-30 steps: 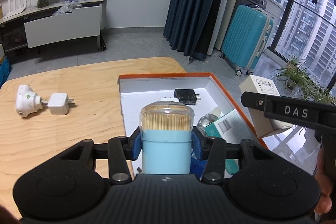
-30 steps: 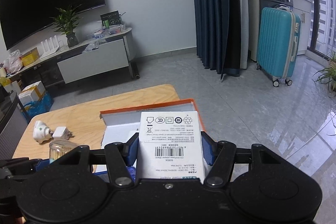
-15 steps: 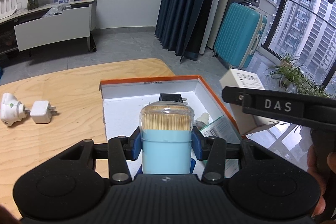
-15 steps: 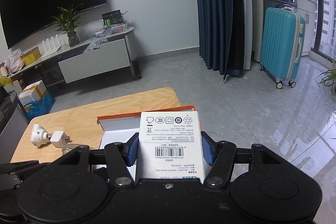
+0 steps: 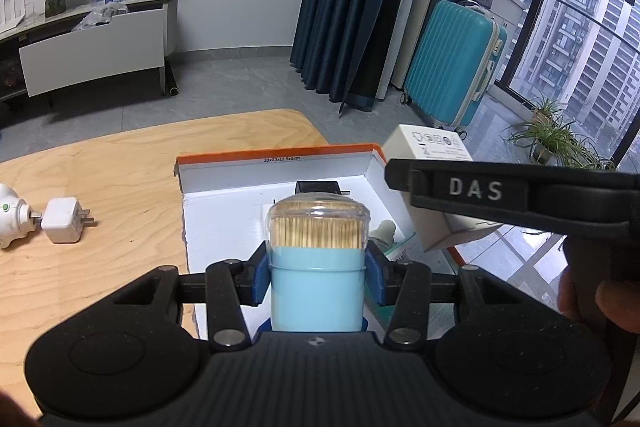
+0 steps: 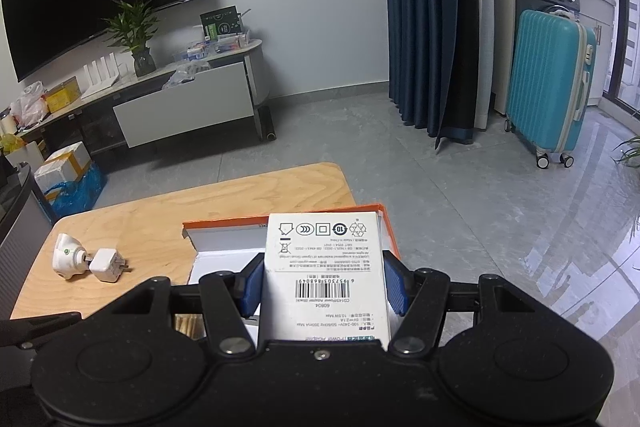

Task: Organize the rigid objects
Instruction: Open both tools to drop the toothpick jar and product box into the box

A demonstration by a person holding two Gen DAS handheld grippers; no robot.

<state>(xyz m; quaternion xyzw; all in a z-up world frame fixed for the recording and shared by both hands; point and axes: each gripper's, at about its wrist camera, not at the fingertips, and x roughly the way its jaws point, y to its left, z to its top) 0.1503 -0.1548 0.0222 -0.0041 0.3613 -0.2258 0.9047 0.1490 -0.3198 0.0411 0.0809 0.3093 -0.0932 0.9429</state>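
My left gripper is shut on a light-blue toothpick holder with a clear lid, held upright above the near part of the orange-rimmed white box. My right gripper is shut on a white adapter carton with a barcode, over the box's right side. In the left wrist view that carton hangs at the right, above the box's right wall. Inside the box lie a black plug, a small bottle and a teal-printed packet.
Two white plug adapters lie joined on the wooden table left of the box, the same pair showing in the right wrist view. Beyond the table's far edge are grey floor, a teal suitcase and a TV cabinet.
Both grippers have drifted to the right with their loads, so the box and the white adapters sit further left in the views. Both grips are unchanged.
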